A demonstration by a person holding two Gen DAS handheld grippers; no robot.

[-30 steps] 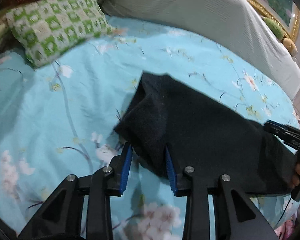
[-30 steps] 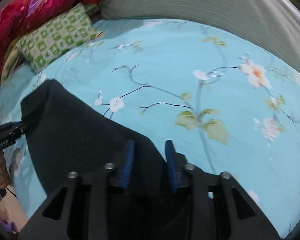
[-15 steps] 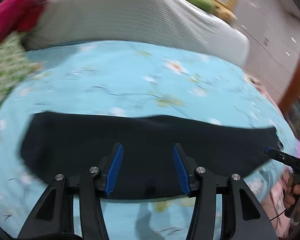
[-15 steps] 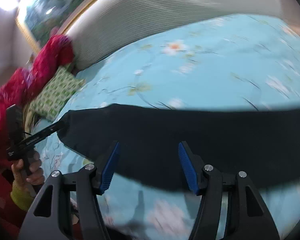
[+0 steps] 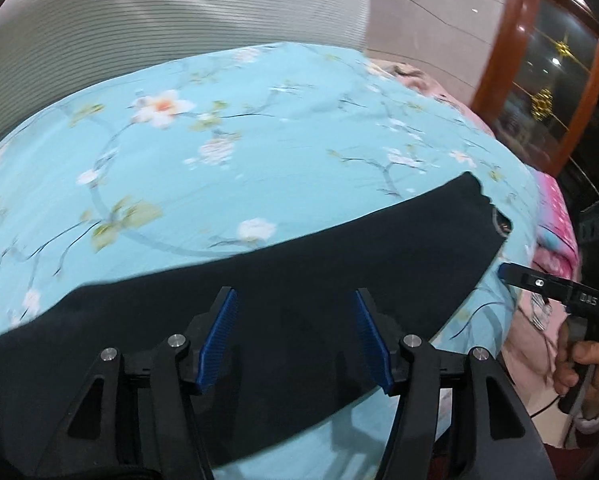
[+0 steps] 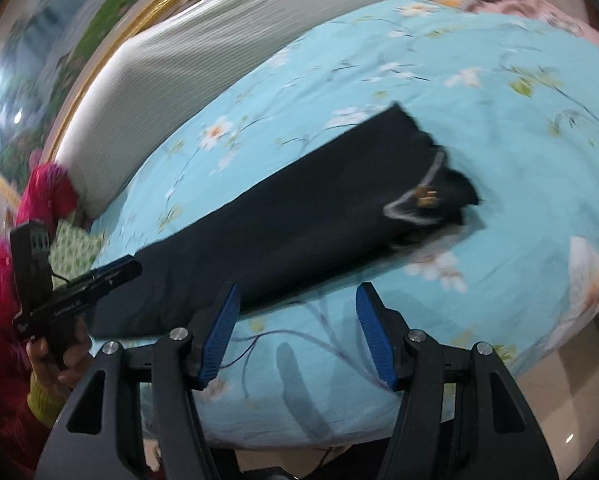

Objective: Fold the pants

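Note:
Black pants (image 5: 291,280) lie flat in a long strip on the blue floral bedspread (image 5: 219,152); in the right wrist view the pants (image 6: 283,224) run from lower left to the waistband with its grey lining at the right. My left gripper (image 5: 293,336) is open and empty, hovering over the middle of the pants. It also shows in the right wrist view (image 6: 111,272) at the leg end. My right gripper (image 6: 297,336) is open and empty, over the bedspread just in front of the pants' near edge. It also shows in the left wrist view (image 5: 539,284) beside the waist end.
A white ribbed bolster (image 5: 139,32) lies along the far side of the bed. A green checked pillow (image 6: 73,248) and a red quilt (image 6: 47,188) lie at the left. A pink blanket (image 5: 555,216) hangs at the bed's right edge. A wooden door frame (image 5: 507,40) stands beyond.
Both grippers were shut on the pants' ends a second ago. They have opened, let go and drawn back. The pants now lie stretched out flat.

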